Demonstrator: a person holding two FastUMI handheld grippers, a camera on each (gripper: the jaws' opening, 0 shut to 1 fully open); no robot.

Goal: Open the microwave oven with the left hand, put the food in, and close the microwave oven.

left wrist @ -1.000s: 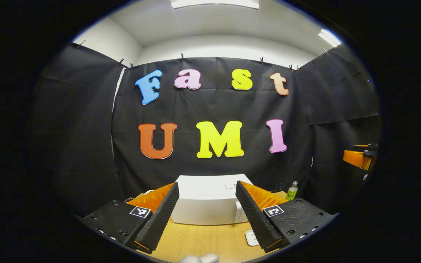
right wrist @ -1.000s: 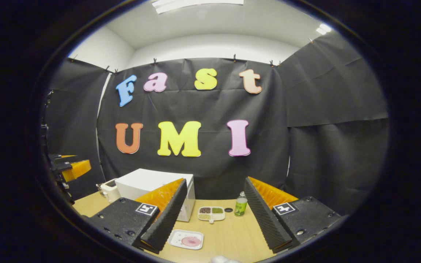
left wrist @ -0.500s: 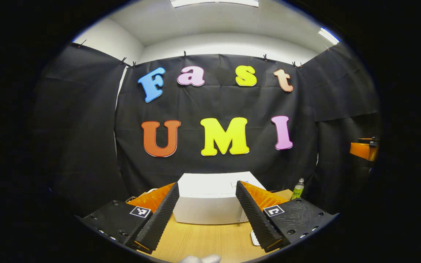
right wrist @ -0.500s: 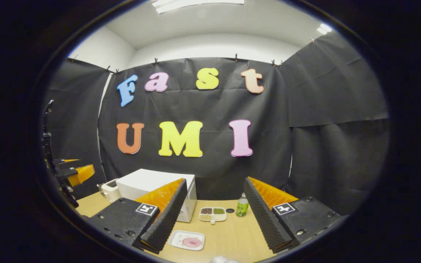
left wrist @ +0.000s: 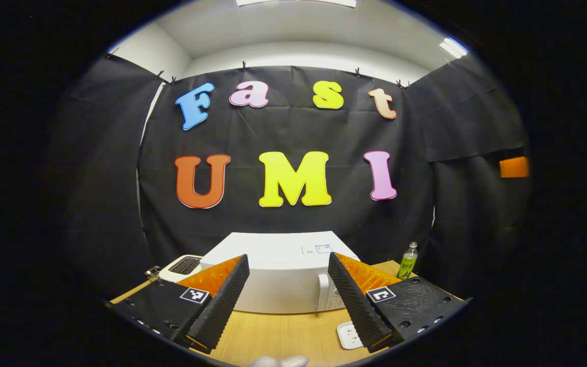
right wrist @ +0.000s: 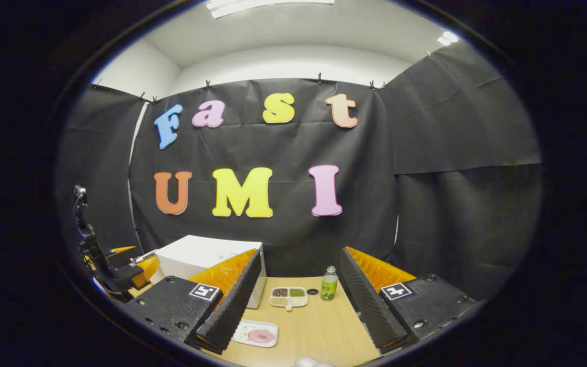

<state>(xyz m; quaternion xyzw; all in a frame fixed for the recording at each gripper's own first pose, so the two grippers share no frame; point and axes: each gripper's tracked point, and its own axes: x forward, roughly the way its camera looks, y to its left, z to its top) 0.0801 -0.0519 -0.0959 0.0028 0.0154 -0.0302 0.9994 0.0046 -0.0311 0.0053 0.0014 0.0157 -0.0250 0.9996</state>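
The white microwave (left wrist: pixel 278 285) stands on the wooden table (left wrist: pixel 283 336) straight ahead in the left gripper view, its door closed and its control panel at the right. My left gripper (left wrist: pixel 287 258) is open, short of the microwave's front, with nothing between its fingers. In the right gripper view the microwave (right wrist: pixel 199 255) sits at the left, and a white plate with pink food (right wrist: pixel 256 334) lies in front of it. My right gripper (right wrist: pixel 300 252) is open above the table and holds nothing. The left gripper (right wrist: pixel 125 266) hangs left of the microwave.
A green bottle (right wrist: pixel 329 284) and a divided dish of grains (right wrist: pixel 288 297) stand right of the microwave, with a small dark disc between them. A white toaster-like appliance (left wrist: pixel 184 265) sits at the microwave's left. Bare wood lies between the plate and the bottle.
My left gripper has come lower and closer to the microwave, which now looks larger. In the right gripper view the left gripper has dropped towards the table. The right gripper has barely shifted.
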